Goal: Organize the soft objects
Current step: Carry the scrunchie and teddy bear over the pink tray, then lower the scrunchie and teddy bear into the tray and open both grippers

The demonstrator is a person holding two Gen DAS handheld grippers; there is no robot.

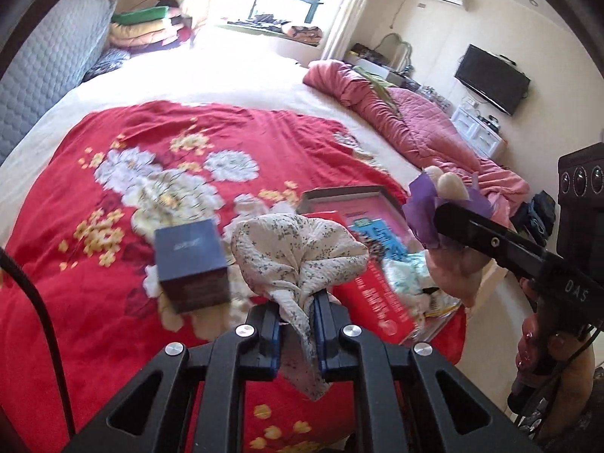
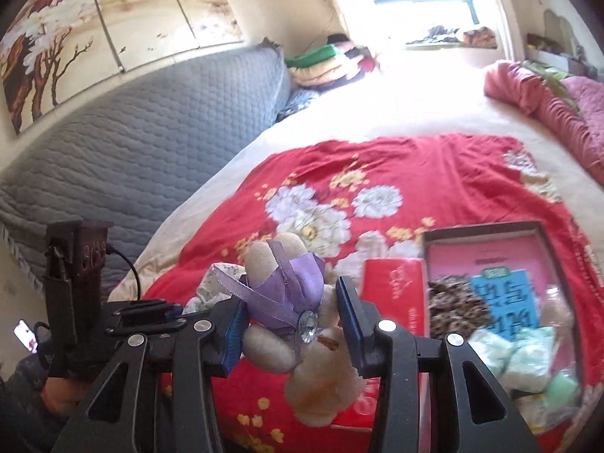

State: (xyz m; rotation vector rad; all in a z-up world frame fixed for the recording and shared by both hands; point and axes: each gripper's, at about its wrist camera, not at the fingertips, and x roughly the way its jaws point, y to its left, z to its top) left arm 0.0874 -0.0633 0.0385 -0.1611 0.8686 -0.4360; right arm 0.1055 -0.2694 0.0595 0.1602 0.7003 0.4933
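Observation:
My left gripper [image 1: 297, 315] is shut on a cream floral cloth [image 1: 298, 249] and holds it bunched above the red flowered blanket [image 1: 113, 173]. My right gripper [image 2: 292, 307] is shut on a cream teddy bear in a purple dress [image 2: 290, 313]; the bear also shows in the left wrist view [image 1: 445, 204], held up at the right. An open cardboard box [image 2: 543, 238] with a pink lining lies on the blanket and holds several soft items, among them pale green and white bundles [image 2: 524, 355] and a leopard-print piece [image 2: 453, 302].
A dark blue box [image 1: 190, 264] stands on the blanket left of the cloth. A red carton [image 2: 392, 275] lies beside the open box. A pink quilt [image 1: 415, 128] is bunched at the bed's far right. A grey quilted headboard [image 2: 132, 143] runs along the left.

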